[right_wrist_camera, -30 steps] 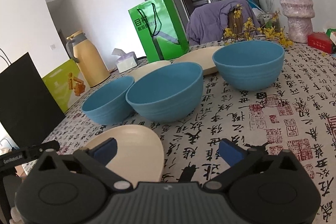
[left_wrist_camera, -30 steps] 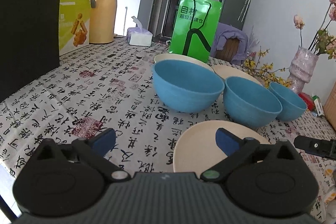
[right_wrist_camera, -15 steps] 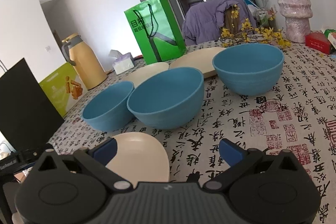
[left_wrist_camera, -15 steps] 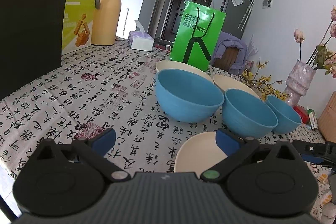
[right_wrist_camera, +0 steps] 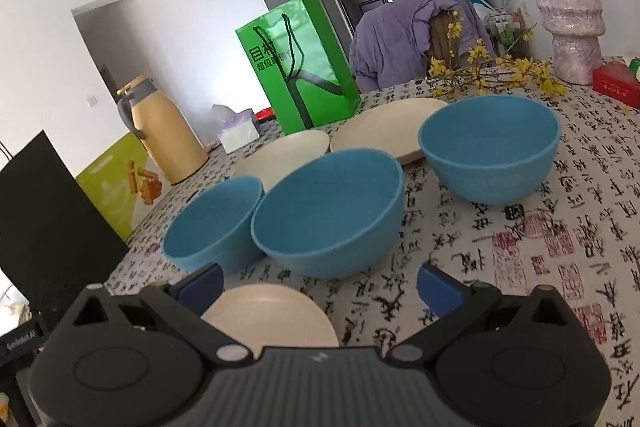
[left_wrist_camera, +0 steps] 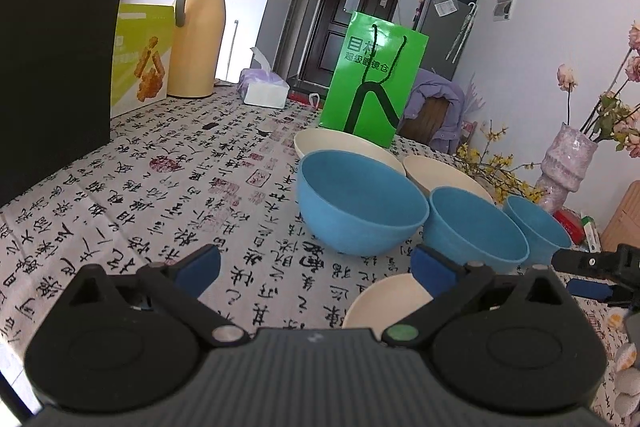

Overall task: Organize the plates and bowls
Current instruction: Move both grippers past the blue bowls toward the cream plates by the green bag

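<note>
Three blue bowls stand in a row on the printed tablecloth: the left bowl (left_wrist_camera: 360, 211) (right_wrist_camera: 212, 223), the middle bowl (left_wrist_camera: 476, 239) (right_wrist_camera: 328, 215) and the right bowl (left_wrist_camera: 536, 231) (right_wrist_camera: 490, 153). Two cream plates (left_wrist_camera: 340, 145) (left_wrist_camera: 444, 175) lie behind them, also in the right wrist view (right_wrist_camera: 280, 157) (right_wrist_camera: 384, 131). A third cream plate (left_wrist_camera: 386, 301) (right_wrist_camera: 272, 317) lies nearest me. My left gripper (left_wrist_camera: 314, 267) is open above the cloth, its right finger over that plate's edge. My right gripper (right_wrist_camera: 318, 283) is open and empty, just behind that plate.
A green paper bag (left_wrist_camera: 374, 79) stands behind the plates. At the far left are a yellow thermos (left_wrist_camera: 198, 31), a tissue box (left_wrist_camera: 264, 91), a yellow-green box (left_wrist_camera: 138, 61) and a black bag (left_wrist_camera: 52, 39). A pink vase (right_wrist_camera: 570, 19) with flowers stands at the right.
Both grippers have drawn back and risen a little; the bowls and near plate look smaller and lower in both views. Nothing on the table has moved. Both grippers stay open.
</note>
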Demonstrator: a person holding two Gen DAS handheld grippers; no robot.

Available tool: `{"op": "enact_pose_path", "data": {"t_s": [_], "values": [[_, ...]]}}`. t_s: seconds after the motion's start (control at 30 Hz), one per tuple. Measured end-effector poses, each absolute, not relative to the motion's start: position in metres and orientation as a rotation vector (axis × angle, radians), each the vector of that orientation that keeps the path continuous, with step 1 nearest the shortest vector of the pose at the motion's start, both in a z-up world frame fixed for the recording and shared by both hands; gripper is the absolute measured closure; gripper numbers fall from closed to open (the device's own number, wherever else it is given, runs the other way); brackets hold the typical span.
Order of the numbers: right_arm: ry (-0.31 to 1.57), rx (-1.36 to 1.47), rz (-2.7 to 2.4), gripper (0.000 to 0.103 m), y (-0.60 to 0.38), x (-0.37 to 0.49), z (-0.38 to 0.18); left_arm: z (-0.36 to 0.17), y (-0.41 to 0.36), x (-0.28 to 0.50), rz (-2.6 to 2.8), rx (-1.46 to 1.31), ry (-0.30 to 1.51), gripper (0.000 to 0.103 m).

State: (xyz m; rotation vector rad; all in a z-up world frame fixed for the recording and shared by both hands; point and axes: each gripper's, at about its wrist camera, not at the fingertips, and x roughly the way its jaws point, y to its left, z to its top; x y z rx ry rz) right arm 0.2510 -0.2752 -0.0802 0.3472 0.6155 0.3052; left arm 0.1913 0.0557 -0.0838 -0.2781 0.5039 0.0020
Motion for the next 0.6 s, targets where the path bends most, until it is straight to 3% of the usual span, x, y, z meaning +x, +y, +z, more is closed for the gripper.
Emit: {"op": "enact_pose_path", "data": {"t_s": [0.6], "values": [[0.611, 0.195, 0.298, 0.000, -0.244, 0.294, -0.034, -0.049, 0.098, 0.228, 0.008, -0.360, 0.501, 0.000]]}}
